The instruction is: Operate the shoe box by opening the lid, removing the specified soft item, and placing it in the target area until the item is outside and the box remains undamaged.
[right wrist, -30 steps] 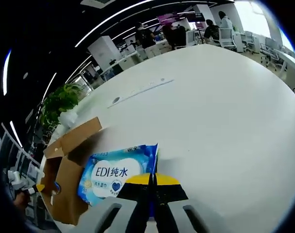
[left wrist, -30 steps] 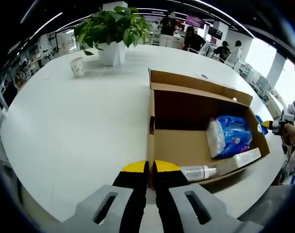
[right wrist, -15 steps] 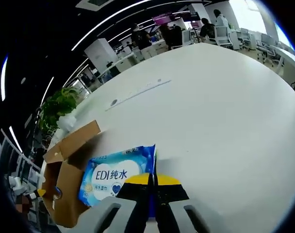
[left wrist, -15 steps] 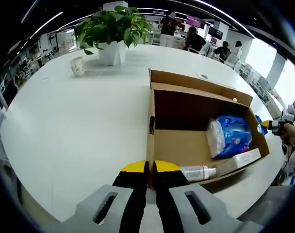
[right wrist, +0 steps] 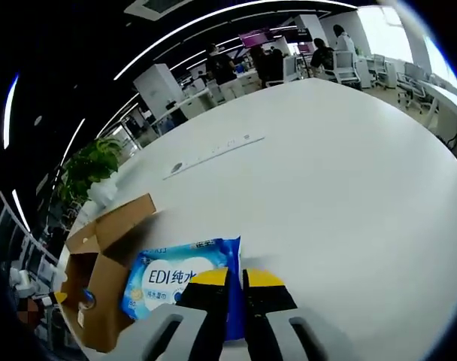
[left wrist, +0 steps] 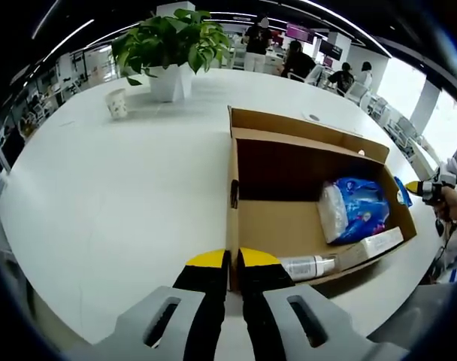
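White tabletop [right wrist: 349,173] runs wide under both my hands, with an open office and seated people far behind it. My right gripper [right wrist: 236,277] has its yellow-tipped jaws slightly parted, a narrow gap between them, over the near edge of the blue wet-wipes pack [right wrist: 180,274], which lies flat on the table just beside the cardboard shoe box [right wrist: 101,282]; I judge the pack set down outside and the jaws letting go. To finish well I should open fully, then lift straight back so the soft wrapper is not dragged or snagged. My left gripper [left wrist: 227,261] has its jaws pressed together on the near wall of the box [left wrist: 289,226], steadying it; that grip should stay light so the cardboard does not crease. Inside the box I see another blue soft pack [left wrist: 356,210], a white bottle [left wrist: 307,265] and a flat white carton [left wrist: 379,244]. A potted plant [left wrist: 168,45] and a paper cup [left wrist: 117,103] stand well apart. Whether the jaws touch the wrapper I cannot tell, and the bottle's label is unreadable.
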`<state>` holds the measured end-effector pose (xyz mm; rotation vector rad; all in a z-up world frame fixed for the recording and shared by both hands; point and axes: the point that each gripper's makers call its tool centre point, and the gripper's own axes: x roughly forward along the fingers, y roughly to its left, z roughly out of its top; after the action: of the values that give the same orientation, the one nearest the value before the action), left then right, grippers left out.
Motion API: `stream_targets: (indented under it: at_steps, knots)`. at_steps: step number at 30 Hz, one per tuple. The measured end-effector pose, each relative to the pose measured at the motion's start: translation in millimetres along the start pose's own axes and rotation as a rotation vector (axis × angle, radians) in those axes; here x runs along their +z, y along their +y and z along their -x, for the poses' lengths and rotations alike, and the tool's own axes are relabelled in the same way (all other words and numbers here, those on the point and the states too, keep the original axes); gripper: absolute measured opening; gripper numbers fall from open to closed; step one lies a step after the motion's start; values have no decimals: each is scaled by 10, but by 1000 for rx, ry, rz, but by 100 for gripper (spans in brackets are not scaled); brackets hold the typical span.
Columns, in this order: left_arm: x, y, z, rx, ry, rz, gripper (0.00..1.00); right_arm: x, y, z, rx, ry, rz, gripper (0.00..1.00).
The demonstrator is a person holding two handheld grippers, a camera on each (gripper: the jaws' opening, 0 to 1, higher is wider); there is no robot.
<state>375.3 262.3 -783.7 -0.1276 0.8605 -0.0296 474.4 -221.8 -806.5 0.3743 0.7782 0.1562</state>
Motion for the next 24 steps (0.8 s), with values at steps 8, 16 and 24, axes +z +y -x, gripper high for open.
stream_targets:
  at_steps: [8, 16, 24]
  knots:
    - [2, -17, 6, -3, 3, -18, 4, -21, 275, 322, 25, -20, 100, 12]
    - [50, -83, 46, -24, 0, -46, 10, 51, 516, 460, 77, -33, 227, 20]
    - [129, -113, 105, -37, -21, -65, 14, 134, 713, 490, 129, -43, 330, 25]
